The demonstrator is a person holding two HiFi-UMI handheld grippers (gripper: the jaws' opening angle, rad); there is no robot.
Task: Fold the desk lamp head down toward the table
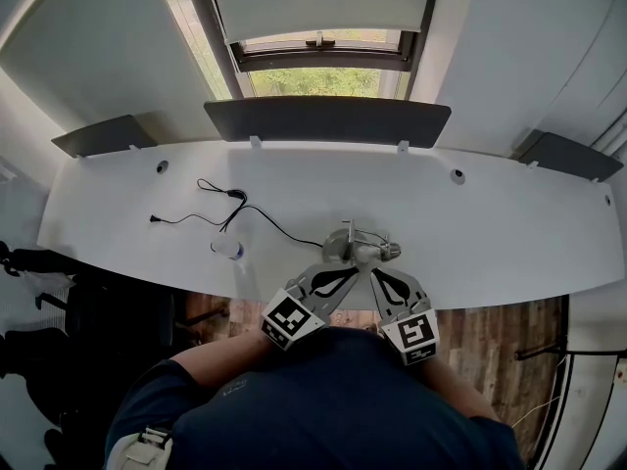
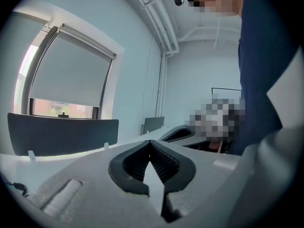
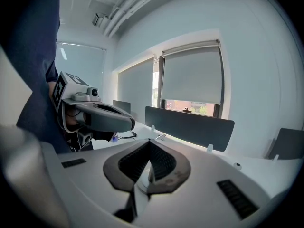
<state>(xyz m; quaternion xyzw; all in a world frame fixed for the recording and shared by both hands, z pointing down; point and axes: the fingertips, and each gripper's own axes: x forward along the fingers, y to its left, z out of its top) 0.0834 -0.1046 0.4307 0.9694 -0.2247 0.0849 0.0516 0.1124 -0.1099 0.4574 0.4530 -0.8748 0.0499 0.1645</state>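
While both grippers sit close together at the near edge of the white desk [image 1: 509, 223], the desk lamp [image 1: 358, 246] stands just beyond their tips, near the desk's near edge, a bit right of centre. From the head view it's a small silver-grey cluster; can't separate head, arm and base, and can't tell whether the head is up or folded.

Left gripper [image 2: 150, 142]: jaws fully together, tips meeting, nothing between them. The pale wedge in the opening behind the tips is just desk surface. Lamp doesn't show in this view, as the gripper body blocks the low foreground.

Right gripper [image 3: 149, 141]: jaws also closed tip to tip. A pale ridged patch shows in the opening behind the tips and a thin silver sliver [image 3: 159, 137] pokes out just past them; can't tell if that is lamp. No clear grip on anything. Left gripper's body and marker cube fill the left of this view.

In the head view the left gripper [image 1: 343, 268] and right gripper [image 1: 380, 272] angle in toward the lamp; contact can't be judged.

Black cable [image 1: 265, 221] runs from the lamp area toward far left. Small pale object [image 1: 226, 249] lies left of the lamp, too small to identify. Dark divider panel [image 1: 328, 120] lines the far edge. Person's torso covers the near floor.
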